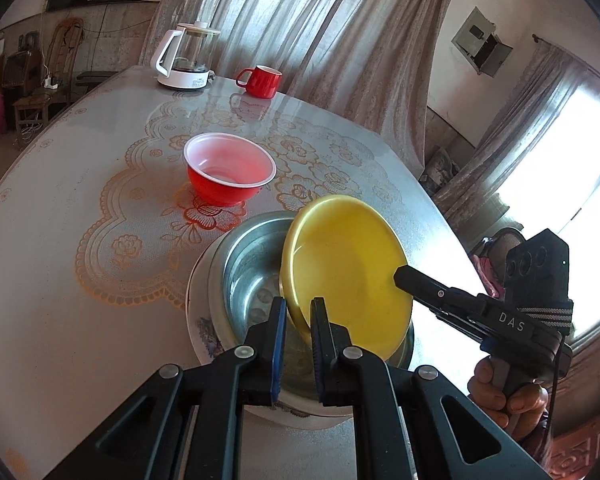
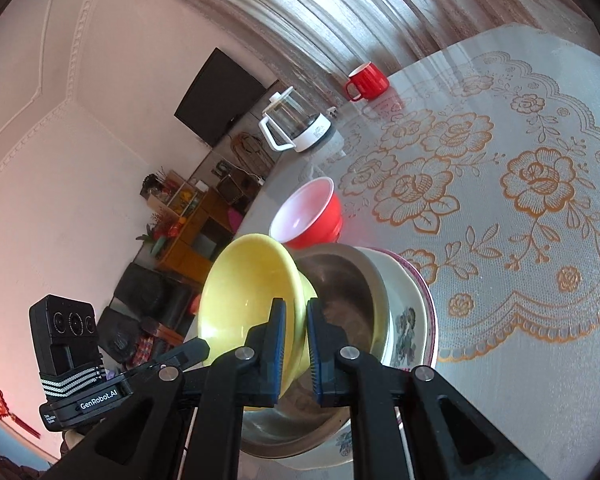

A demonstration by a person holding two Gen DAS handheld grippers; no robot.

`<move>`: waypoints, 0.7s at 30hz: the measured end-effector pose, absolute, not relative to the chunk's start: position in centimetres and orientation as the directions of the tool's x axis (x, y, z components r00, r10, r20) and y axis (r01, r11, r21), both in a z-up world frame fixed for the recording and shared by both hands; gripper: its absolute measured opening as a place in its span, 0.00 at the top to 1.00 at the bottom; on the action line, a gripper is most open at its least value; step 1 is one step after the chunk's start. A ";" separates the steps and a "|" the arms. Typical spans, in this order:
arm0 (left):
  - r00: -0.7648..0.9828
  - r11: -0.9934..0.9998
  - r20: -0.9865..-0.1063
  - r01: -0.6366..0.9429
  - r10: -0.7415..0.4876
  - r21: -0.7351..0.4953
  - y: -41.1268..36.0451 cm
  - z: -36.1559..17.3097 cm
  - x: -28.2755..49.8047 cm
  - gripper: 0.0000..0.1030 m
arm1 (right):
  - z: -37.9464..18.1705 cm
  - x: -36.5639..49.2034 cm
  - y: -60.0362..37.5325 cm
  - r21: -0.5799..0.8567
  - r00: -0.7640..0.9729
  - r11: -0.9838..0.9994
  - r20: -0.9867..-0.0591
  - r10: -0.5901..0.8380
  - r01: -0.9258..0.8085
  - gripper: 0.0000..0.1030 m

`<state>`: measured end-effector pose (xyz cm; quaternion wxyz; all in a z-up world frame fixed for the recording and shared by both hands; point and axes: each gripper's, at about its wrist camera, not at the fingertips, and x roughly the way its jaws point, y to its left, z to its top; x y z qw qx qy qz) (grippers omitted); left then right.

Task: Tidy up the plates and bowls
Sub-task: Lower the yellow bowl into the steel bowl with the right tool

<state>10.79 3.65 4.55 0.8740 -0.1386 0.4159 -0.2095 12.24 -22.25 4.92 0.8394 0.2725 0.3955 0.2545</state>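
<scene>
Left claw (image 1: 298, 312): pinched tight on the near rim of the yellow bowl (image 1: 348, 268), one blue pad inside the rim, one outside.
Right claw (image 2: 296, 312): clamped on the opposite rim of the same bowl (image 2: 252, 292), so both claws carry it together; a hand (image 1: 504, 392) grips the right tool's handle.
Yellow bowl, heading: tipped steeply on edge, its hollow facing the right claw's side, its base turned toward the steel bowl (image 1: 252, 276); lower rim dips into that bowl's mouth.
Steel bowl: upright, open upward, nothing inside it but the yellow bowl's edge and reflections.
Flowered plate (image 2: 408, 320): flat on the counter (image 1: 80, 184), carrying the steel bowl.
Red bowl (image 1: 230, 168): upright just beyond the stack, white inside, empty, apart from the steel bowl.
Red mug (image 1: 262, 80): standing at the far counter edge, handle to the left in the left claw's view.
Glass kettle (image 1: 184, 56): on its white base beside the mug, handle also to the left.
Behind: curtain (image 1: 300, 20) hanging past the counter.
</scene>
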 end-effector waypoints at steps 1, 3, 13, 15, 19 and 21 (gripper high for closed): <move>0.566 0.874 -0.669 0.254 -0.482 -0.414 3.5 4.6 10.6 0.90 | 4.8 12.1 -22.0 0.651 0.550 0.730 -0.538 0.638 -0.210 0.90; 0.562 0.875 -0.674 0.255 -0.480 -0.411 3.6 4.3 10.4 0.90 | 4.5 11.9 -21.8 0.643 0.541 0.739 -0.555 0.632 -0.204 0.89; 0.532 0.880 -0.702 0.239 -0.472 -0.411 3.8 2.5 10.1 0.90 | 4.4 11.3 -20.7 0.571 0.533 0.799 -0.624 0.571 -0.187 0.89; 0.536 0.879 -0.699 0.246 -0.474 -0.408 3.8 2.5 9.9 0.90 | 4.3 11.2 -20.5 0.554 0.534 0.813 -0.639 0.553 -0.180 0.87; 0.535 0.876 -0.696 0.245 -0.479 -0.414 3.9 2.5 10.0 0.90 | 4.4 11.0 -20.0 0.519 0.542 0.835 -0.656 0.525 -0.182 0.86; 0.533 0.874 -0.695 0.245 -0.483 -0.419 3.9 2.5 10.0 0.90 | 4.6 10.9 -19.7 0.491 0.548 0.851 -0.667 0.505 -0.187 0.86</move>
